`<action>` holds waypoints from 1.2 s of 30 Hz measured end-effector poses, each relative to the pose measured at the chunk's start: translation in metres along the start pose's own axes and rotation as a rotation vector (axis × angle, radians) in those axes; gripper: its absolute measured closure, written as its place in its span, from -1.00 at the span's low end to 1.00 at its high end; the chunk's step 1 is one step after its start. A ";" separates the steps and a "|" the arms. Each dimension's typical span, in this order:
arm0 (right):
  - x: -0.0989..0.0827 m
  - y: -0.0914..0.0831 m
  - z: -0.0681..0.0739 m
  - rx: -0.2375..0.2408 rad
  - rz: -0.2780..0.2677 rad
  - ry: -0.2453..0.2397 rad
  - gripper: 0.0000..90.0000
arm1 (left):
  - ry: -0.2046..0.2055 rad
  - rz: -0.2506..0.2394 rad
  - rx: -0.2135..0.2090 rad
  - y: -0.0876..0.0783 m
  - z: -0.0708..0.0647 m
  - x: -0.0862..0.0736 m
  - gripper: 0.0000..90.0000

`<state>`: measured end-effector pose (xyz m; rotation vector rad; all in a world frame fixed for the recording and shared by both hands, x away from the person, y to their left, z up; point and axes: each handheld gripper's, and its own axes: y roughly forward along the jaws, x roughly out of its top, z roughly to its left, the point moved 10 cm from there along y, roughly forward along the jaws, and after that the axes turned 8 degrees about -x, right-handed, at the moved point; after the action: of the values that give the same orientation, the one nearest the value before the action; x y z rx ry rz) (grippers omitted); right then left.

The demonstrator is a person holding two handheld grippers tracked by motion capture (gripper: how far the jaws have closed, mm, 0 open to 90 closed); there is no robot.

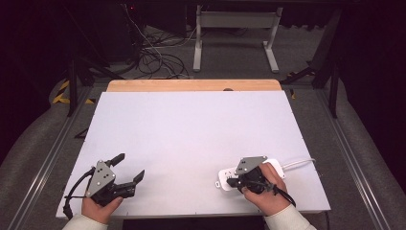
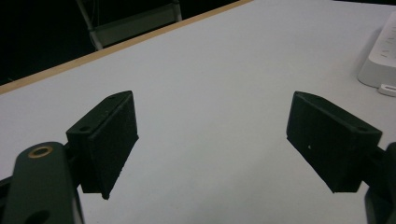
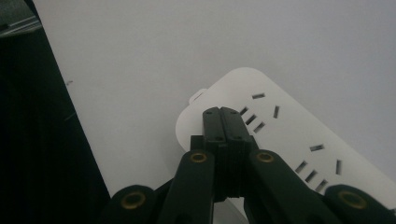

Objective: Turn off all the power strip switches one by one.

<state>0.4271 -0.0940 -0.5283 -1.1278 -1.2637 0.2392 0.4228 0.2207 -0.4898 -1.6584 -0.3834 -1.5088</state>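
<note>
Dark floor and tangled cables (image 1: pixel 153 60) surround a workspace, with the white legs of a metal frame (image 1: pixel 234 38) standing at the far end. Filling the middle of the high view is a large white table (image 1: pixel 191 129), its far edge trimmed with a strip of pale wood (image 1: pixel 191 85), and metal rails (image 1: pixel 52 153) run along both sides of it. Near the front right corner of the table lies a white power strip (image 1: pixel 249 173), flat on the surface, with its white cord (image 1: pixel 299 164) trailing off toward the right edge. In the right gripper view, the strip's face shows several groups of dark socket slots. The person's right hand (image 1: pixel 263 194) holds the right gripper (image 1: pixel 233 182) directly over the power strip; its two black jaws are pressed flat together with no gap, nothing between them, and their tips sit over the strip near its rounded end, though whether they touch it cannot be told. At the front left corner, well apart from the strip, the person's left hand (image 1: pixel 98 207) holds the left gripper (image 1: pixel 128 166) above bare table. Its jaws are spread wide, with white surface visible between them, and the left gripper view shows a corner of the power strip at its far right edge.
</note>
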 end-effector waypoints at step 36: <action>-0.004 0.001 -0.002 0.019 -0.003 0.036 1.00 | 0.003 0.011 -0.002 0.003 -0.001 -0.001 -0.62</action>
<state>0.4282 -0.0973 -0.5310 -1.1095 -1.2285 0.2271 0.4236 0.2182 -0.4917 -1.6574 -0.3712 -1.5038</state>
